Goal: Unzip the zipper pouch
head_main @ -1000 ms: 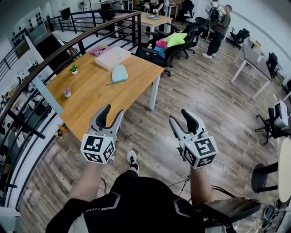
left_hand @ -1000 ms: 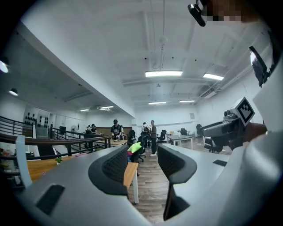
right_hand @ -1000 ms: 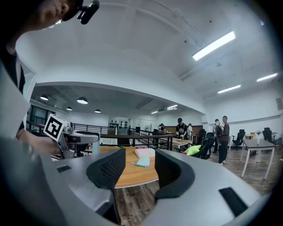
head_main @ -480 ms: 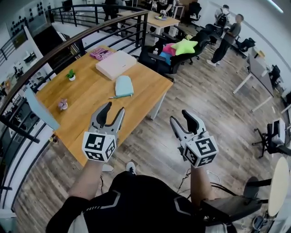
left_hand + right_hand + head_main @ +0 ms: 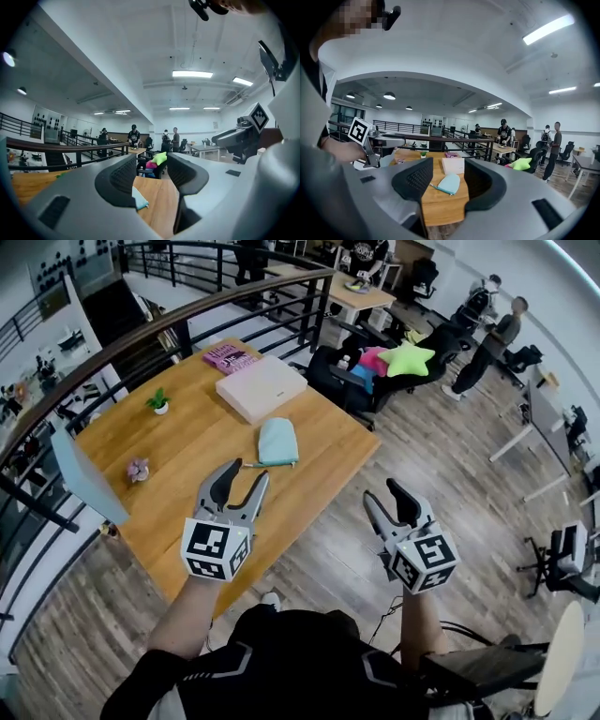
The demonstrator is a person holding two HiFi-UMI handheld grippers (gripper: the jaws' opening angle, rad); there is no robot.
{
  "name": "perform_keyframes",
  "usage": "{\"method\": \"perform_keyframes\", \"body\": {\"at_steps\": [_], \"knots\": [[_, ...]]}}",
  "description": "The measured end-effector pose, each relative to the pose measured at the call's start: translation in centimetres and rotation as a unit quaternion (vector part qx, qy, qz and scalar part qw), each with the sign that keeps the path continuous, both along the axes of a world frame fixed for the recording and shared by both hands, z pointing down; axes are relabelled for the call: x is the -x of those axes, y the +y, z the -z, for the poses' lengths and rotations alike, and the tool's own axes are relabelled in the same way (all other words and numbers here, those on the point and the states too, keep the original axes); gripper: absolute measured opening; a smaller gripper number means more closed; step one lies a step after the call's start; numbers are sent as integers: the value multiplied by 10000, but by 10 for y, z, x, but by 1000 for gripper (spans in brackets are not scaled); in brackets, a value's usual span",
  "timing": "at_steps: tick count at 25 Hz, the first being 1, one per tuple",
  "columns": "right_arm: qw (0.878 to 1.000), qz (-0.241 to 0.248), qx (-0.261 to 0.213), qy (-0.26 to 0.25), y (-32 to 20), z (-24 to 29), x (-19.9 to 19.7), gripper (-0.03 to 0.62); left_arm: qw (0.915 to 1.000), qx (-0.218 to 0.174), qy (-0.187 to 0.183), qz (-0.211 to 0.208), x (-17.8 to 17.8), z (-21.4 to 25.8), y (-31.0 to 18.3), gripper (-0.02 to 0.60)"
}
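A pale teal zipper pouch (image 5: 277, 441) lies flat on the wooden table (image 5: 178, 465), near its right edge. It shows between the jaws in the right gripper view as the pouch (image 5: 448, 183), and partly behind the left jaw in the left gripper view as the pouch (image 5: 139, 199). My left gripper (image 5: 238, 484) is open and empty, held over the table's near corner, short of the pouch. My right gripper (image 5: 391, 500) is open and empty, held over the floor to the right of the table.
A pink box (image 5: 261, 387) and a magenta book (image 5: 231, 357) lie behind the pouch. A small potted plant (image 5: 159, 401) and a little pink ornament (image 5: 139, 469) sit at the table's left. A black railing (image 5: 187, 320) runs behind the table. Office chairs with cushions (image 5: 403, 358) and standing people (image 5: 502, 334) are farther back.
The view has closed in on the table; the pouch now sits nearer both grippers. The left gripper is now over the table's corner. Both grippers stay open.
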State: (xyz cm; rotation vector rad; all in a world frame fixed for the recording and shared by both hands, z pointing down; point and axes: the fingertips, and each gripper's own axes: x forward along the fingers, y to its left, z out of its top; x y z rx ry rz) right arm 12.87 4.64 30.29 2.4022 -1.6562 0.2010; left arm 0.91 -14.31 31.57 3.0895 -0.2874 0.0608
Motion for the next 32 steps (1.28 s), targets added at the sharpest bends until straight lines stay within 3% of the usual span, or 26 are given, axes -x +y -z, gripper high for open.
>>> {"method": "perform_keyframes", "body": {"at_steps": [7,17,27,32], "knots": [[9990,444,54,-8,-56,-6,-27,216,9994,232,-12,270,-3,-13,-34,218],[9875,1568,-168,-56,-151,-25,-96,215,9932,-97,-356,1105,-37,-33,-72,219],[9490,3146,-71,-166,-237,-38,-156,212,9777,392,-685,1947,-93,-58,-98,218],[9294,3674,178,-306,-266,-62,-171,212,9685,587,-724,2308,-107,-72,-106,218]]}}
